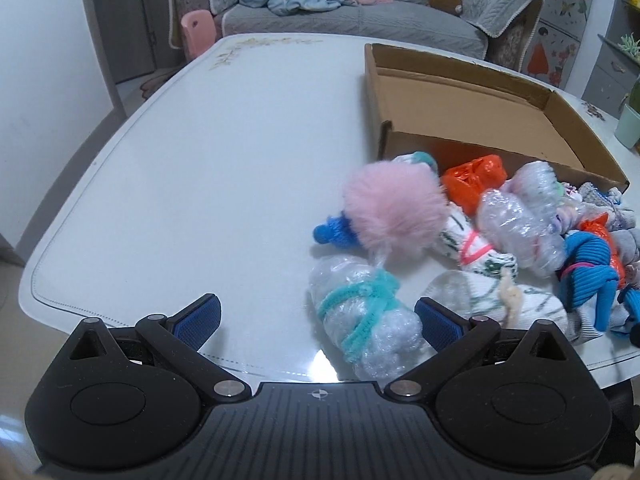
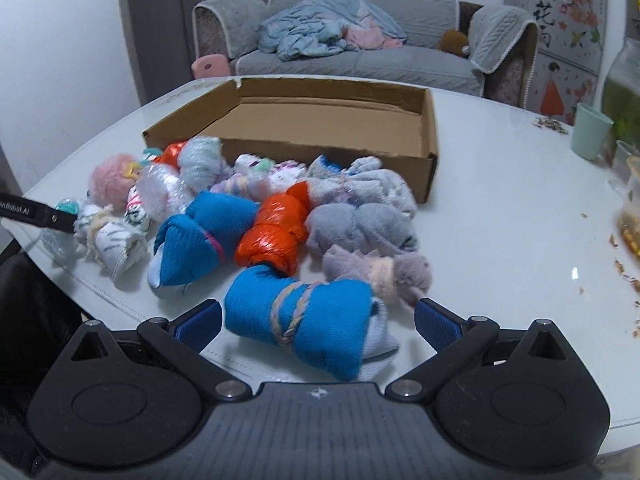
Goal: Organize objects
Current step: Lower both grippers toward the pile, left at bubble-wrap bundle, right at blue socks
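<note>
Both my left tool (image 1: 318, 318) and right tool (image 2: 318, 318) gape wide and empty at the counter's (image 1: 200, 184) near edge, where a clumsy nudge could roll the blue bundle (image 2: 306, 328) off.

Partial "enRobot.AI" on the left gripper (image 2: 38, 213); Chinese characters "桃花" on cabinet (image 2: 545, 4).

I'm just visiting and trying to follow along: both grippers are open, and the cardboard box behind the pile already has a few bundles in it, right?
Not quite. The cardboard box holds nothing; the right wrist view shows its bare floor. The bundles, like the blue bundle, lie on the table in front of it. Both the left gripper and right gripper are open.
</note>
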{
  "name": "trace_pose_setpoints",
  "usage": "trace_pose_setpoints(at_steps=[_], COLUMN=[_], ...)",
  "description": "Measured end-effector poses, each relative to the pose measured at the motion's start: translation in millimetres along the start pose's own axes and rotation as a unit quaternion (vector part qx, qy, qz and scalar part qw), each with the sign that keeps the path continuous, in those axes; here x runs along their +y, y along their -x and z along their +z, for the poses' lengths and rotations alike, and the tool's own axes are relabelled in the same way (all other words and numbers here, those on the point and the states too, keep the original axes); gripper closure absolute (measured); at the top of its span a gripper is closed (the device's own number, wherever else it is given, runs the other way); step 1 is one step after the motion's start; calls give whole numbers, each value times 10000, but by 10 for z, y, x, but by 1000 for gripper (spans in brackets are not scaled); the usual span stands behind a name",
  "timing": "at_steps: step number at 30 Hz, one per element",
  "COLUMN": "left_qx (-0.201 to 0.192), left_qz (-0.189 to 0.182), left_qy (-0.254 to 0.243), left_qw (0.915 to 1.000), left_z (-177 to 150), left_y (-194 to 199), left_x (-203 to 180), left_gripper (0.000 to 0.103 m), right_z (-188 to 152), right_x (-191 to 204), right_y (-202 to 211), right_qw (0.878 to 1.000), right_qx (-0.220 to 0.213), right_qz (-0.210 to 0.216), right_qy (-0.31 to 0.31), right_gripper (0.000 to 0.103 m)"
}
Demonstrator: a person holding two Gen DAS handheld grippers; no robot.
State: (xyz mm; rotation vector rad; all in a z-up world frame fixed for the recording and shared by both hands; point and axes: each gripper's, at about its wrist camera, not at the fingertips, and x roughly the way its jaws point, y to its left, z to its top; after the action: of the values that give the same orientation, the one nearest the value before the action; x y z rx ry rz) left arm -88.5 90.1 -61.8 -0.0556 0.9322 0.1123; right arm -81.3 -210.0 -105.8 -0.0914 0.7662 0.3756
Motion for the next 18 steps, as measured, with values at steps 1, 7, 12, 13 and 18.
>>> trace_pose_setpoints(at_steps=[1, 7, 12, 13, 18], left_qx=[28, -54, 34, 41, -18], left_qz=[-51, -163, -147, -166, -208], left_qy=[37, -6, 3, 39, -1], left_qw=[10000, 9999, 9999, 9998, 9998], left_z=[-2, 3, 32, 37, 46], left_y=[-6, -11, -116, -130, -116], left_x=[20, -2, -65, -62, -92], left_gripper=[0, 0, 1, 4, 24], right_z=[-19, -71, -52, -53, -95], right_x=[13, 36, 9, 3, -19], right_y=[-2, 31, -16, -30, -48], right_qw=[10000, 9998, 9995, 9996, 9993], right_qx=[22, -47, -68, -58, -110], right_qz=[27, 107, 185, 207, 268], right_qy=[41, 128, 228, 207, 252], right_gripper=[1, 1, 5, 7, 22])
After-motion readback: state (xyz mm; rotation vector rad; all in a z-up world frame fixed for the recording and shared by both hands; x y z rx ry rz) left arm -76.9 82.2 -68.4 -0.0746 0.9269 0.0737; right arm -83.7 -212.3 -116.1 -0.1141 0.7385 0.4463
